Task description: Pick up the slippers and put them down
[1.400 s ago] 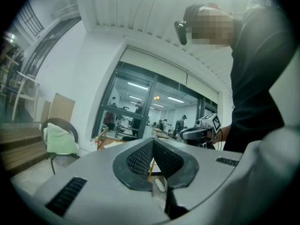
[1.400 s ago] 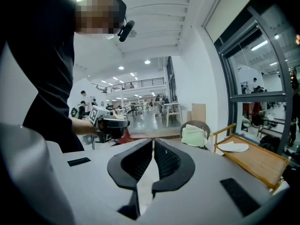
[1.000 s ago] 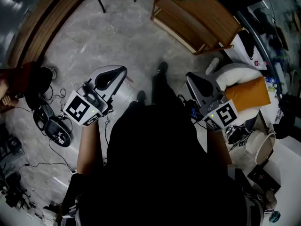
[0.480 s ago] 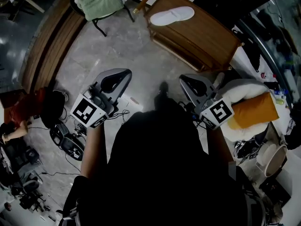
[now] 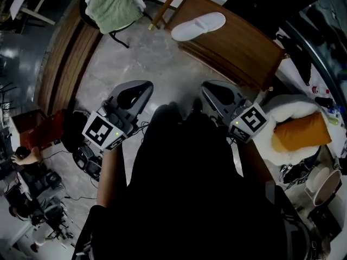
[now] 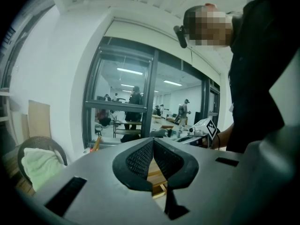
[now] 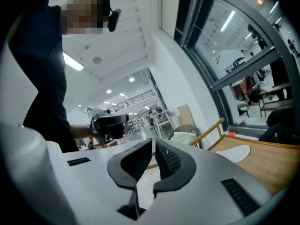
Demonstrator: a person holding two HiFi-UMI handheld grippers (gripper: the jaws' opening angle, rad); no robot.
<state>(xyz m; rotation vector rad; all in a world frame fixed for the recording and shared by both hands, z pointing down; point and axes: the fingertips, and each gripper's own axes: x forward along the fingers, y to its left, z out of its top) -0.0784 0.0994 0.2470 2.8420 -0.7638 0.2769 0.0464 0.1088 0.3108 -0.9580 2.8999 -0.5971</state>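
- On top of the wooden bench, ahead of both tongs: one white slipper; only one in sight
- which side is closer?
- right tongs; left tongs would have to cross over; both well apart from the slipper, bare floor between
- lined up?
- no; in the right gripper view the slipper sits low and off to the right of the line the jaws point along; left gripper view doesn't show it at all
- long axis?
- runs across the head view, left end a bit lower than the right; lying flat on the bench top, near its far left end
- jaws?
- both pairs closed tip to tip, nothing between them; each gripper view shows the ribbed pads meeting on air
- what's it like?
- white, flat, long oval, looks like soft cloth; my guess is it flexes when pinched; can't tell which end is the toe
- so the next move?
- my read: right tongs need to open, swing right, and come in across the narrow width, not along the length; pick-up not yet begun
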